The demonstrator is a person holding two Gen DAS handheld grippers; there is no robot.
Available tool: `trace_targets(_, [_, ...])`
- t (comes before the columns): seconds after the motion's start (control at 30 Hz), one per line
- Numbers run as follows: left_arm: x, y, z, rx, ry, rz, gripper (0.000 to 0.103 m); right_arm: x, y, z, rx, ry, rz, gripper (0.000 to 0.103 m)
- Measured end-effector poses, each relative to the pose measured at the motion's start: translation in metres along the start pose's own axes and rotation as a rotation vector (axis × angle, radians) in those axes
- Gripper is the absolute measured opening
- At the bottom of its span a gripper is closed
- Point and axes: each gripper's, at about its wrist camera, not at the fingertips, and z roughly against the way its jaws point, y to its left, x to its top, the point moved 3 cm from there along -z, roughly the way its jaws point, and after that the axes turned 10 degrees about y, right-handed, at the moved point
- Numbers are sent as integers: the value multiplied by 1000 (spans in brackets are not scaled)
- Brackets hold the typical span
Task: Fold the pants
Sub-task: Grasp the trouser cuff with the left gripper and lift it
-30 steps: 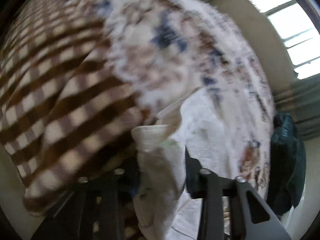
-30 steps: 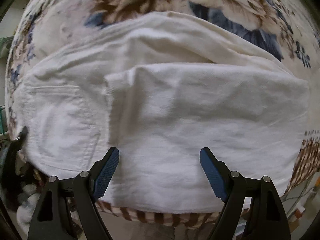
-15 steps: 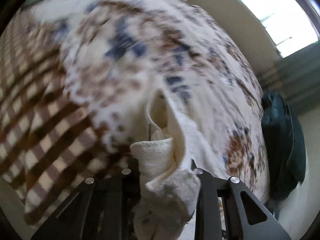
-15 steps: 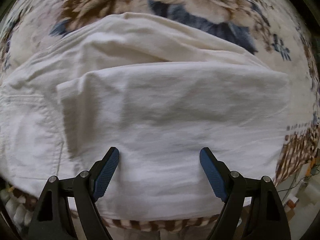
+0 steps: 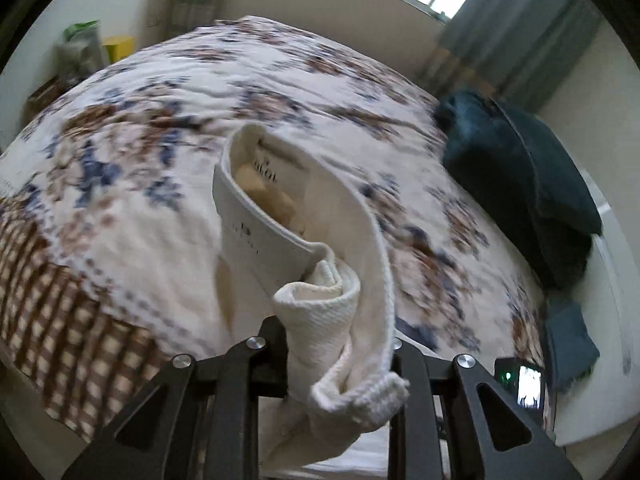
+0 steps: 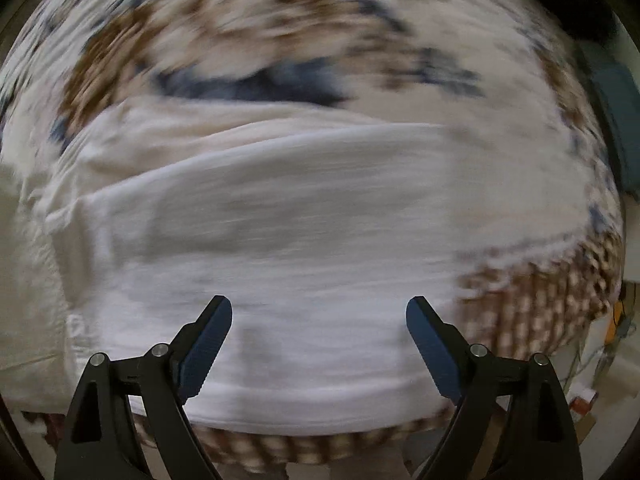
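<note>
The white pants [image 6: 288, 216] lie folded over on the flowered bedspread [image 6: 248, 32] near the bed's front edge. My left gripper [image 5: 340, 344] is shut on the waistband end of the pants [image 5: 320, 300] and holds it lifted above the bed, with the open waistband and its inner label facing the camera. My right gripper [image 6: 320, 320] is open and empty, hovering just above the folded pants; its blue-padded fingers [image 6: 208, 344] straddle the cloth without touching it. The right wrist view is blurred by motion.
A dark teal cushion [image 5: 520, 176] and a small teal cloth [image 5: 568, 344] lie at the bed's right side. A phone with a lit screen [image 5: 524, 384] sits near them. The brown checked border [image 5: 60, 320] marks the bed's edge. Window and curtain stand behind.
My left gripper has lifted and swung the held waistband upward, so the view went from the checked border to the whole bed. My right gripper stayed open and drifted over the pants.
</note>
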Motion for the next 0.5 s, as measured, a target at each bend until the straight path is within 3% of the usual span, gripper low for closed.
trace_targets(0.3, [-53,-111,-69,-64,167,-135,18,-1,-168,-4,144,-37,-185,91])
trace_targets(0.5, [-92,-147,-126,-48,293,-195,18,-9,-256,-48,81,24,-254,91])
